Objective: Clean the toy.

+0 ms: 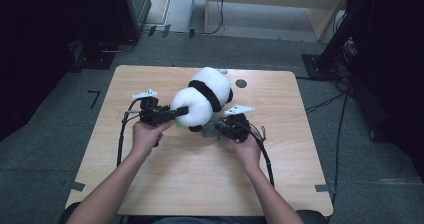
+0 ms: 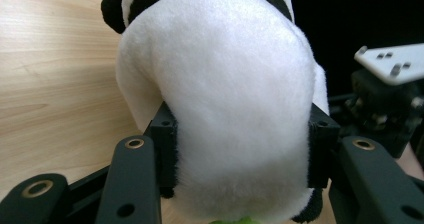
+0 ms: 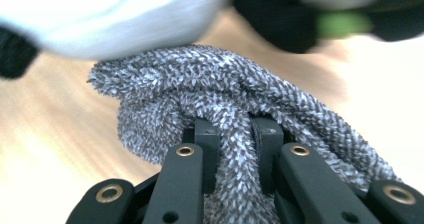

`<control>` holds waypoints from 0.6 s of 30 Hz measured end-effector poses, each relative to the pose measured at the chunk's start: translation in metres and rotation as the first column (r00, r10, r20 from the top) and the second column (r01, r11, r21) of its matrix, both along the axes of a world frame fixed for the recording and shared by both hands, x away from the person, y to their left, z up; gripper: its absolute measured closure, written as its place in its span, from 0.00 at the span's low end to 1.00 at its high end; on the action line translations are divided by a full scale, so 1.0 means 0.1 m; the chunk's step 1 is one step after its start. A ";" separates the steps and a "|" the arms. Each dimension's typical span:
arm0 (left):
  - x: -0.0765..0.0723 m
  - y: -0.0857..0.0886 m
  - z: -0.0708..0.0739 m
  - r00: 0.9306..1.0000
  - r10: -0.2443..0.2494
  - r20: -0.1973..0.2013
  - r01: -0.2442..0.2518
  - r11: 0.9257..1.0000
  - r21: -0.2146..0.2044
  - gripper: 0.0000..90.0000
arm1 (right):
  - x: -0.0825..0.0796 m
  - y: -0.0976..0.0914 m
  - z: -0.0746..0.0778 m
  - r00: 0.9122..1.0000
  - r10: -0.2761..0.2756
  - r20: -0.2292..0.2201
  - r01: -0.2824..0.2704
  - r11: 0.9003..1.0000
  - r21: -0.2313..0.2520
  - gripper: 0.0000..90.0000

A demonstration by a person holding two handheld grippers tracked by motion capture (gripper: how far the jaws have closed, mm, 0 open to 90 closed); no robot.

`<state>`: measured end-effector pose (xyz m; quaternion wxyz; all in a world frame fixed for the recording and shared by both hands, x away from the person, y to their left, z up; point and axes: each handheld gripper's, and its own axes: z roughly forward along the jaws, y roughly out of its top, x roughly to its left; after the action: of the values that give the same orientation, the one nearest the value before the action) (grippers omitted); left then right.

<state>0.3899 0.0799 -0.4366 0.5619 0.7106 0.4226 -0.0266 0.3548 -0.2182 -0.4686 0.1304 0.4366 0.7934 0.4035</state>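
Plush panda (image 1: 202, 101): rounded white lobes, black band, soft short pile; lies mid tabletop (image 1: 150, 174), pale wood grain, rounded corners. Left tongs (image 1: 176, 113) clamped on white rump of panda (image 2: 225, 114), black pads sunk into fluff either side. Right tongs (image 1: 216, 129) closed tight on grey cloth (image 3: 235, 109), nubby chenille weave, bunched into rope-like folds; cloth (image 1: 211, 126) sits just beside panda's underside, touching tabletop. Small green patch (image 1: 178, 125) under panda, detail unclear.

Lab — lone wooden table (image 1: 200, 169), floor cables (image 1: 325, 104).
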 end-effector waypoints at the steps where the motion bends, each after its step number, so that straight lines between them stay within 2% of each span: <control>1: 0.00 0.01 0.00 1.000 0.001 0.002 -0.001 1.000 0.007 0.55 | 0.01 -0.06 0.02 1.000 -0.023 0.004 0.023 1.000 0.005 0.88; 4: 0.01 0.03 -0.01 1.000 0.010 0.006 -0.010 0.999 0.039 0.55 | 0.03 -0.25 0.11 0.996 -0.088 0.018 0.087 0.995 0.058 0.88; 5: 0.02 0.02 -0.02 1.000 0.010 0.006 -0.010 0.999 0.048 0.55 | 0.03 -0.32 0.17 0.994 -0.104 0.030 0.101 0.991 0.093 0.88; 7: 0.02 0.00 -0.05 1.000 0.012 -0.001 -0.012 0.998 0.061 0.55 | 0.01 -0.39 0.26 0.990 -0.127 0.056 0.120 0.986 0.118 0.88; 9: 0.02 -0.04 -0.07 1.000 0.004 -0.007 -0.004 0.997 0.079 0.54 | -0.04 -0.42 0.38 0.987 -0.132 0.091 0.116 0.979 0.165 0.88; 12: 0.00 -0.14 -0.11 1.000 -0.016 -0.017 0.018 0.995 0.102 0.54 | -0.10 -0.33 0.51 0.989 -0.093 0.114 0.071 0.981 0.180 0.88; 14: -0.01 -0.19 -0.13 1.000 -0.026 -0.018 0.028 0.994 0.106 0.54 | -0.14 -0.19 0.54 0.991 -0.046 0.125 0.026 0.987 0.159 0.88; 18: -0.05 -0.25 -0.13 1.000 -0.024 -0.015 0.026 0.994 0.104 0.54 | -0.21 0.12 0.50 0.993 0.045 0.112 -0.058 0.992 0.110 0.88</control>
<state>0.3851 0.0550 -0.4499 0.5208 0.7438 0.4185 -0.0166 0.3334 -0.2064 -0.4182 0.1383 0.4000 0.7721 0.4741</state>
